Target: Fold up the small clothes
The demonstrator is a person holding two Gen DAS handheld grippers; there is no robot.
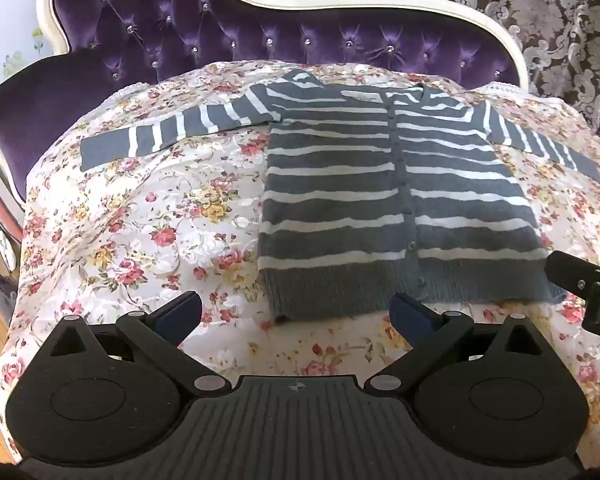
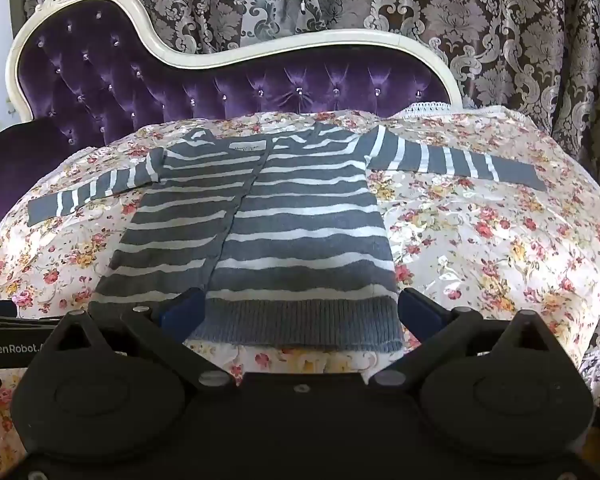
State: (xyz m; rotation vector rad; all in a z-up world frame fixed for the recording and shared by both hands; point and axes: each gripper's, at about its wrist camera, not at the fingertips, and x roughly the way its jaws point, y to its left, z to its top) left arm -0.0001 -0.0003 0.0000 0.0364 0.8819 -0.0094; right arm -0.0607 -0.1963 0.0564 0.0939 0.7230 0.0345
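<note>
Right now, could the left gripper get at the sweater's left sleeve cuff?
Probably yes. The left gripper is open, holds nothing, and the sleeve cuff lies flat on the floral cover, with only bare cloth between them. It would have to travel up and leftward first.

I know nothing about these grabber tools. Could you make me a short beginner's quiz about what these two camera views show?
1. True or false: the striped cardigan lies flat with both sleeves spread outward.
2. What covers the surface under the cardigan? A) a plain white sheet B) a floral cloth C) bare wood
3. Fill in: both the left gripper and the right gripper are ____, holding nothing.

Key: 1 true; 2 B; 3 open.
</note>
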